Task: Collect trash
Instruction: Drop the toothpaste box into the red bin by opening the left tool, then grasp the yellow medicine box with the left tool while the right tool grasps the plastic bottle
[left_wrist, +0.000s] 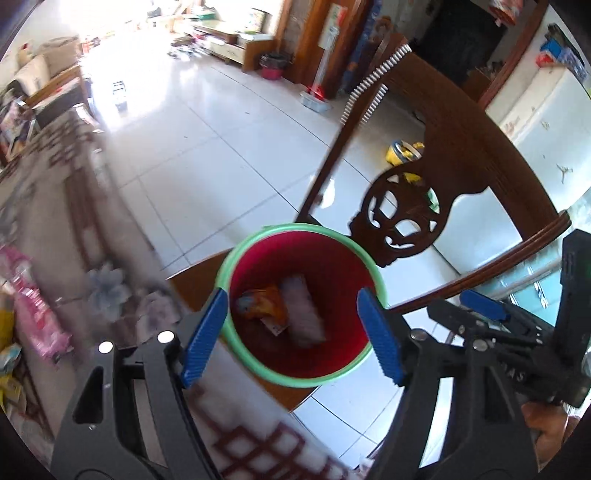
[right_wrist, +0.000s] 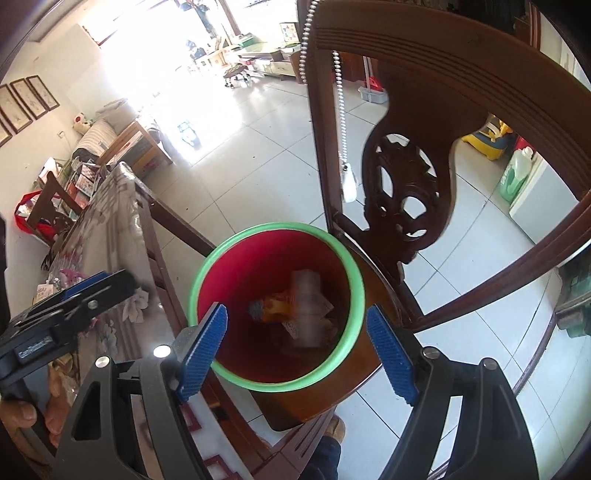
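A red bin with a green rim (left_wrist: 295, 228) (right_wrist: 280, 226) stands on a wooden chair seat (left_wrist: 192, 280). Inside lie an orange wrapper (left_wrist: 267, 304) (right_wrist: 275, 306) and a pale, blurred packet (left_wrist: 303, 314) (right_wrist: 306, 295). My left gripper (left_wrist: 292, 295) hangs over the bin mouth, open, with nothing between its blue pads. My right gripper (right_wrist: 297, 310) is also above the bin, open and empty. In the left wrist view the right gripper (left_wrist: 480, 306) shows at the right. In the right wrist view the left gripper (right_wrist: 92, 284) shows at the left, held by a hand.
The carved chair back (left_wrist: 461, 147) (right_wrist: 424, 74) rises just behind the bin, with a beaded cord (right_wrist: 341, 110) hanging on it. A table with a floral cloth (left_wrist: 92, 221) (right_wrist: 110, 221) lies to the left, carrying a pink packet (left_wrist: 29, 302). White tiled floor lies beyond.
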